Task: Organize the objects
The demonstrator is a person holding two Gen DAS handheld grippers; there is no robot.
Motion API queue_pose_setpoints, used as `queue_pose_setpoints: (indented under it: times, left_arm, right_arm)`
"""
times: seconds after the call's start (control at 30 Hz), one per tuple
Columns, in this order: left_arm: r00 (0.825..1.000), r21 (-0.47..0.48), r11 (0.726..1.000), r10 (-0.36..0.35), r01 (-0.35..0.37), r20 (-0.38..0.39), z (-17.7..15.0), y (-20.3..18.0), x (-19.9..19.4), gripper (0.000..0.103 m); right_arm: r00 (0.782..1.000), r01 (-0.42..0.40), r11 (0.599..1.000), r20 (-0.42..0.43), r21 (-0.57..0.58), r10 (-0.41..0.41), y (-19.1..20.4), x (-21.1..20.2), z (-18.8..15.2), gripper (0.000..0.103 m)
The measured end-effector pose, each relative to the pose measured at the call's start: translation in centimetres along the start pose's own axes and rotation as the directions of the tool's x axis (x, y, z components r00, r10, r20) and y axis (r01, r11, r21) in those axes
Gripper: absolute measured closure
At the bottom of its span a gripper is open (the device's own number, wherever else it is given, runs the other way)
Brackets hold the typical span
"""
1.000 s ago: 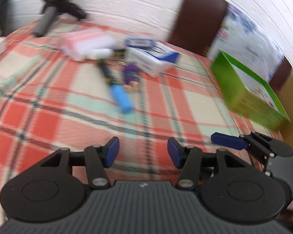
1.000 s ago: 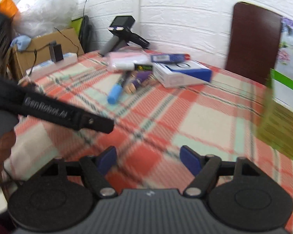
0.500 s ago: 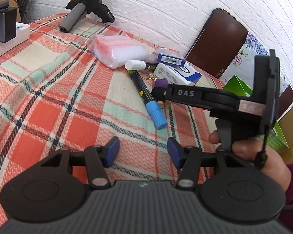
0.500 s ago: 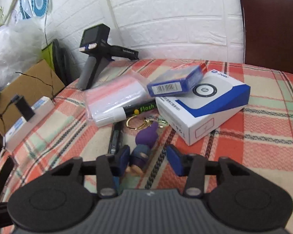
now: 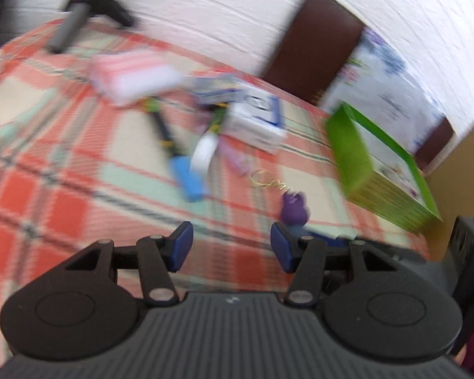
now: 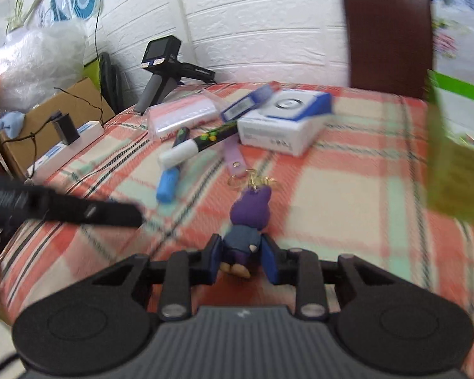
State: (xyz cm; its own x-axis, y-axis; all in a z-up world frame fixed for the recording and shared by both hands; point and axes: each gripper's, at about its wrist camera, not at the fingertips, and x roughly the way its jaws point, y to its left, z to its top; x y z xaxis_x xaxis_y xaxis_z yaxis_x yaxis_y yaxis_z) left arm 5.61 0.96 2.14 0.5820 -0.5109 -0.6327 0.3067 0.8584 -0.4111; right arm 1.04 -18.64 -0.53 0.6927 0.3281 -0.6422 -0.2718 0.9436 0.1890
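My right gripper (image 6: 240, 255) is shut on a purple rabbit keychain figure (image 6: 248, 218), holding its lower body just above the plaid cloth; its gold ring and lilac strap (image 6: 233, 154) trail forward. The figure also shows in the blurred left wrist view (image 5: 294, 210), just right of my left gripper (image 5: 231, 248), which is open and empty. A blue-capped marker (image 6: 170, 177) and a white-capped marker (image 6: 192, 147) lie ahead. A green box (image 5: 379, 170) stands at the right.
A white and blue box (image 6: 284, 120), a small blue box (image 6: 246, 102), a bag of pink and white sheets (image 6: 183, 115) and a black handheld device (image 6: 164, 69) sit further back. A brown chair (image 6: 388, 31) stands behind the table. Cardboard boxes stand at the left.
My right gripper has closed on the purple figure and pulled it back toward me and to the right, away from the pile. The left gripper swung, blurring its view.
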Motion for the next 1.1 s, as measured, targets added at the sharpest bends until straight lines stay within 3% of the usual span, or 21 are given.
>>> queue_pose_setpoints:
  times: [0.1, 0.13, 0.23, 0.3, 0.33, 0.37, 0.4, 0.43, 0.47, 0.6, 0.7, 0.8, 0.83, 0.9, 1.0, 1.1]
  left_arm:
    - [0.994, 0.036, 0.997, -0.063, 0.066, -0.086, 0.2, -3.2, 2.2, 0.044]
    - [0.990, 0.036, 0.996, -0.079, 0.084, -0.120, 0.2, -4.1, 3.3, 0.038]
    - [0.968, -0.021, 0.991, -0.134, 0.132, -0.210, -0.2, -5.7, 6.4, 0.029]
    - [0.971, -0.019, 0.991, -0.137, 0.136, -0.196, -0.4, -6.9, 7.2, 0.027]
    - [0.971, -0.002, 0.990, -0.137, 0.139, -0.197, -0.4, -7.6, 7.4, 0.038]
    - [0.966, -0.003, 0.989, -0.148, 0.151, -0.213, -0.4, -8.1, 7.8, 0.056]
    - [0.965, 0.000, 0.990, -0.138, 0.142, -0.221, -0.4, -8.4, 8.0, 0.061]
    - [0.966, 0.011, 0.990, -0.132, 0.138, -0.222, -0.5, -8.7, 8.1, 0.074]
    - [0.968, 0.025, 0.991, -0.123, 0.131, -0.220, -0.7, -9.0, 8.1, 0.078]
    - [0.969, 0.023, 0.991, -0.121, 0.129, -0.217, -0.7, -9.7, 7.7, 0.079]
    - [0.978, 0.056, 0.988, -0.131, 0.142, -0.165, 0.1, -10.9, 6.4, 0.080]
    - [0.973, 0.035, 0.976, -0.208, 0.213, -0.104, 2.4, -11.3, 4.8, 0.084]
    - [0.965, 0.033, 0.967, -0.249, 0.252, -0.087, 3.2, -11.6, 4.2, 0.091]
    - [0.949, 0.051, 0.949, -0.308, 0.311, -0.063, 4.7, -12.7, 3.4, 0.093]
    - [0.951, 0.116, 0.944, -0.309, 0.310, -0.026, 6.3, -14.4, 2.5, 0.093]
    - [0.963, 0.177, 0.948, -0.268, 0.265, -0.010, 6.4, -15.3, 2.3, 0.091]
  right_arm:
    - [1.000, 0.016, 1.000, 0.006, -0.008, -0.016, -0.3, -2.2, -1.7, 0.076]
    - [1.000, 0.013, 1.000, 0.007, -0.003, -0.013, -0.6, -2.9, -2.2, 0.076]
    - [1.000, 0.012, 1.000, 0.011, 0.008, -0.012, -1.0, -4.3, -3.3, 0.077]
    - [0.999, 0.036, 0.999, 0.024, -0.030, -0.035, -0.9, -5.2, -3.8, 0.079]
    - [0.998, 0.048, 0.997, 0.038, -0.061, -0.045, -0.7, -5.7, -4.0, 0.080]
    - [0.997, 0.054, 0.995, 0.052, -0.082, -0.049, -0.6, -6.1, -4.2, 0.080]
    - [0.996, 0.065, 0.994, 0.065, -0.090, -0.059, -0.6, -6.5, -4.3, 0.080]
    - [0.994, 0.083, 0.992, 0.078, -0.094, -0.076, -0.8, -6.9, -4.4, 0.080]
    - [0.993, 0.093, 0.992, 0.083, -0.087, -0.086, -1.2, -7.2, -4.5, 0.080]
    - [0.993, 0.085, 0.994, 0.089, -0.067, -0.079, -1.9, -7.5, -4.6, 0.080]
    - [0.983, 0.116, 0.988, 0.156, -0.100, -0.100, -1.5, -8.3, -4.8, 0.080]
    - [0.956, 0.188, 0.973, 0.250, -0.135, -0.151, -1.1, -9.1, -4.5, 0.080]
    - [0.944, 0.214, 0.966, 0.285, -0.143, -0.167, -0.9, -9.4, -4.2, 0.081]
    - [0.917, 0.250, 0.956, 0.354, -0.153, -0.183, -0.7, -10.0, -3.5, 0.082]
    - [0.883, 0.299, 0.941, 0.419, -0.160, -0.210, -0.6, -10.4, -2.3, 0.082]
    - [0.883, 0.312, 0.940, 0.408, -0.142, -0.231, -1.6, -10.2, -2.1, 0.082]
